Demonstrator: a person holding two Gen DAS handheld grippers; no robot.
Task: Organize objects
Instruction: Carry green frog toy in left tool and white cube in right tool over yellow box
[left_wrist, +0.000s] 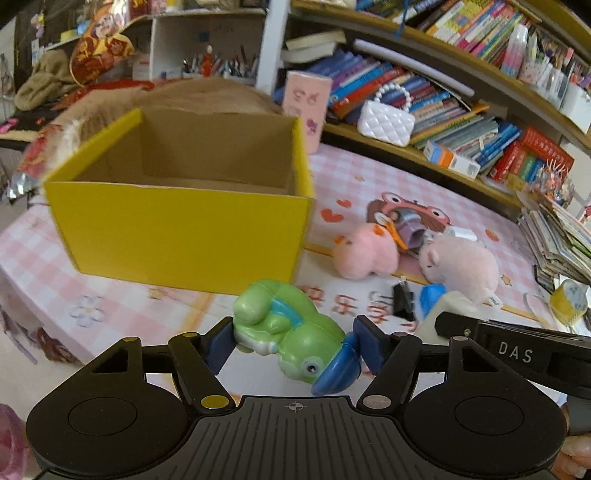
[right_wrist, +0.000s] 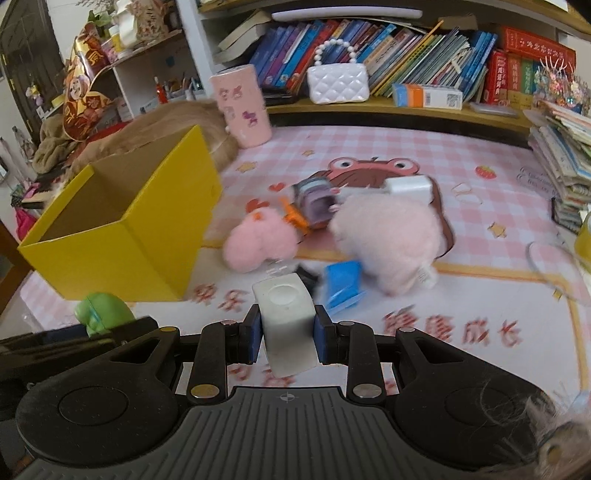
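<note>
My left gripper (left_wrist: 291, 341) is shut on a green toy figure with a blue cap (left_wrist: 291, 328), held just in front of the open yellow box (left_wrist: 181, 229). The green toy also shows in the right wrist view (right_wrist: 103, 308). My right gripper (right_wrist: 286, 334) is shut on a white block (right_wrist: 286, 321), to the right of the yellow box (right_wrist: 122, 243). The box interior looks empty. Two pink plush toys (right_wrist: 258, 240) (right_wrist: 391, 240), a blue item (right_wrist: 341, 286), a black binder clip (left_wrist: 402, 299) and a purple-grey item (right_wrist: 314, 201) lie on the mat.
A pink cup (right_wrist: 242, 105) stands behind the box. A white quilted purse (right_wrist: 338, 85) sits on the low bookshelf. A book stack (right_wrist: 561, 162) and yellow tape roll (left_wrist: 569, 301) lie at the right. A tan furry mass (left_wrist: 177, 99) lies behind the box.
</note>
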